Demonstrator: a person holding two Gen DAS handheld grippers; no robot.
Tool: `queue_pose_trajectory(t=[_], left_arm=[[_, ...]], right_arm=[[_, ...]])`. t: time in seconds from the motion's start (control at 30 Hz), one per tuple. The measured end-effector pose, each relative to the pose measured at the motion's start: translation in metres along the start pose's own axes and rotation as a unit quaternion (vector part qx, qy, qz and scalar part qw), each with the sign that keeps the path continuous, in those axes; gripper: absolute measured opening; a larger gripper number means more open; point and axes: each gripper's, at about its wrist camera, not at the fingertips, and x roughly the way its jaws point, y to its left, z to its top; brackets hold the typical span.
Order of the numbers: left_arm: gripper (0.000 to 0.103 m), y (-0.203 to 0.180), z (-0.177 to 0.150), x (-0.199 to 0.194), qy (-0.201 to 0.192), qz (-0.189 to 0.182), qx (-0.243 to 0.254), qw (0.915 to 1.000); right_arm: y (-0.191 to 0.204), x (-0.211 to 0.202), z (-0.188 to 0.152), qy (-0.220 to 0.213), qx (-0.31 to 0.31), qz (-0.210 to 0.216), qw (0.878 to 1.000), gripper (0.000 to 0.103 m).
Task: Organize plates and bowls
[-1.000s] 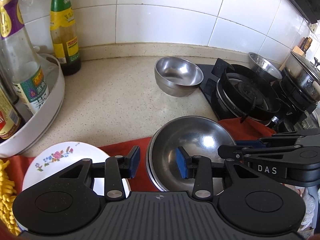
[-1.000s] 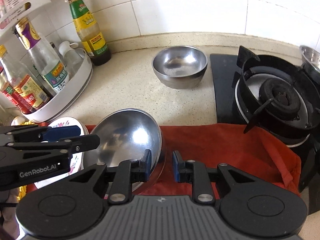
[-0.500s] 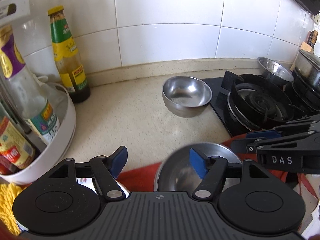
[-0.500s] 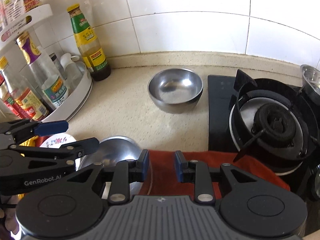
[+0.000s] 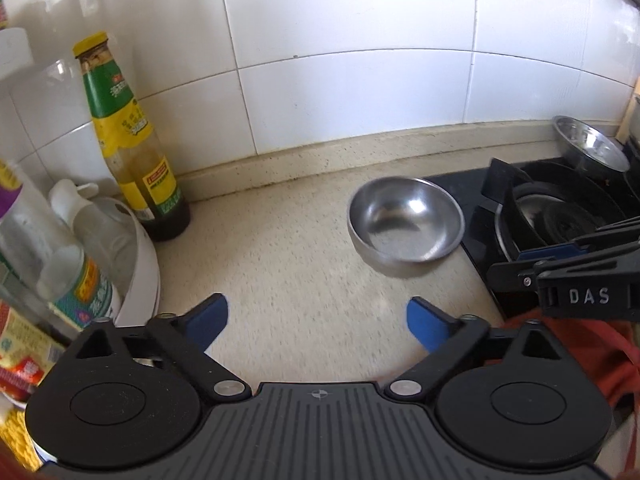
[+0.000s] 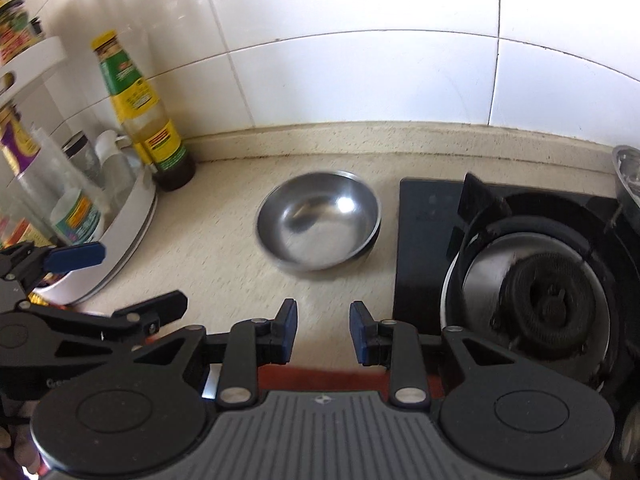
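Beside the stove (image 6: 532, 280), both grippers have left the big bowl behind — left fingers (image 5: 208, 318) spreading wide, right fingers (image 6: 286, 330) narrowly apart, empty — nearing the small steel bowl (image 6: 318, 226).

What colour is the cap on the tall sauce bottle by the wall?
Yellow. The sauce bottle has a yellow cap above a green and yellow label, clearest in the left wrist view.

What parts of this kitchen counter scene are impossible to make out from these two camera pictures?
- Second steel bowl: the left wrist view shows it small, at the right edge; the right wrist view cuts it off.
- Steel bowl on the counter: motion blur smears its rim in both views.
- Red cloth: mostly hidden by the claw bodies.
- Rack bottles: labels blurred, cut by the left edge.
- Sauce bottle: label print too small to read.
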Motion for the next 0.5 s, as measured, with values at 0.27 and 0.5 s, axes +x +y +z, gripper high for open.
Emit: queue_pose_trajectory(t=[0.27, 0.5], left_arm=[[0.099, 0.006, 0.032, 0.043, 0.029, -0.017, -0.035, 0.9988], [0.099, 0.003, 0.05, 0.084, 0.059, -0.032, -0.045, 0.9967]], right_arm=[[-0.023, 0.037, 0.038, 0.01, 0.012, 0.006, 1.0, 0.032], [-0.044, 0.072, 0.056, 0.03, 0.025, -0.002, 0.999, 0.032]])
